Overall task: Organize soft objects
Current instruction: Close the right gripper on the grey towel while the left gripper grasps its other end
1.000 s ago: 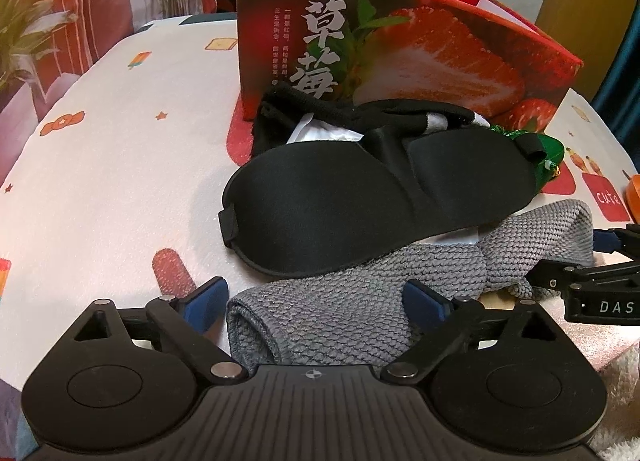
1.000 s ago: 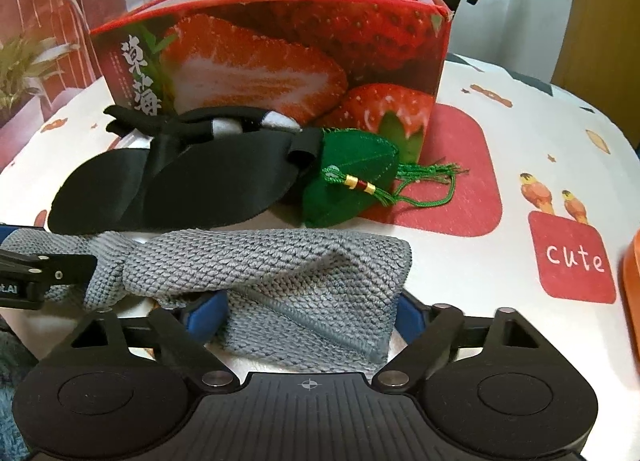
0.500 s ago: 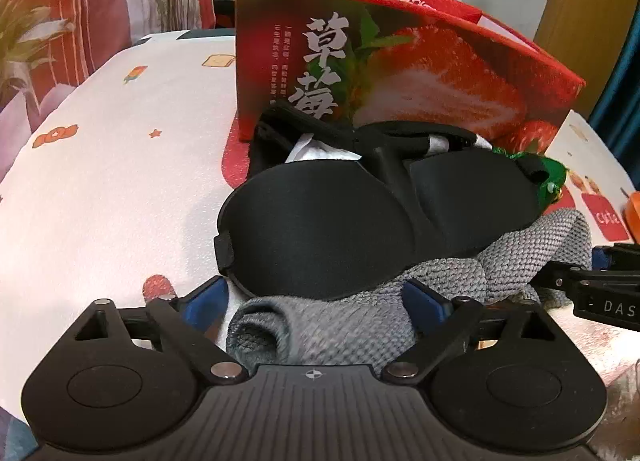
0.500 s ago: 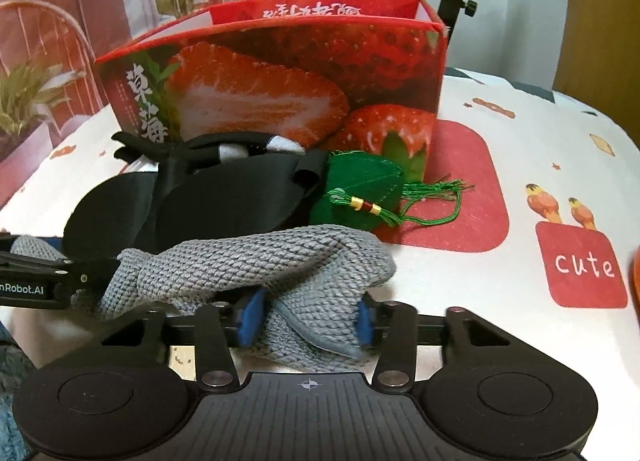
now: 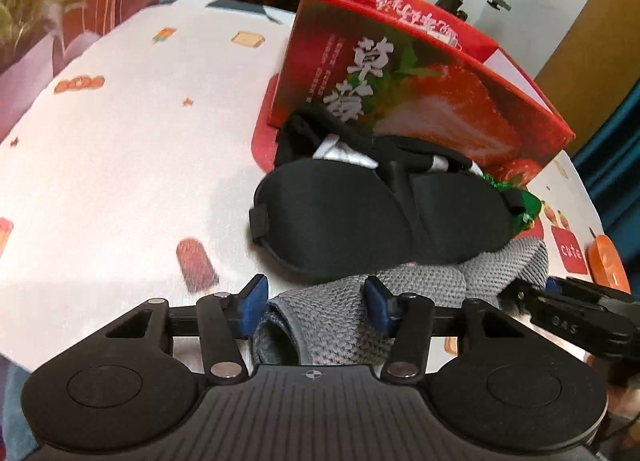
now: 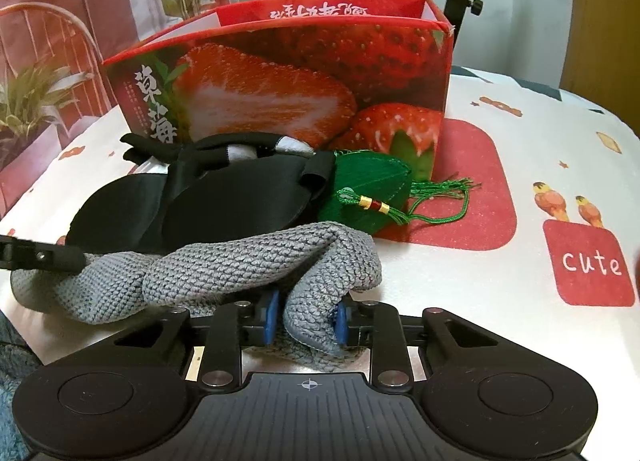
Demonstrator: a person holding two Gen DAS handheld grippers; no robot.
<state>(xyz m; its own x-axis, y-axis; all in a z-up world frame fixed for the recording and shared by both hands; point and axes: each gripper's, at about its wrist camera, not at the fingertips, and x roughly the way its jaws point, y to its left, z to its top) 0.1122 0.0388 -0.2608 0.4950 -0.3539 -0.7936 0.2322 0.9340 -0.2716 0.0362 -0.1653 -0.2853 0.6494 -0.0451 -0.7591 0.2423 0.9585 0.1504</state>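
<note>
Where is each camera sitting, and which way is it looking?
Left wrist camera: sits on the left gripper, facing forward and downward at the grey knitted cloth, black padded sleep mask and red strawberry-printed box; the right gripper pokes in at the right edge.
Right wrist camera: sits on the right gripper, clamped on that cloth, facing the box and green tasselled pouch.
Both show cloth, mask and box.

Knit cloth [image 6: 256, 261] nearest, on the tablecloth [image 6: 500, 293]; behind it, overlapping its far edge, sleep mask [image 6: 192, 205]; right of mask, touching it, tasselled sachet [image 6: 372, 189]; behind all, open box [image 6: 288, 73].
</note>
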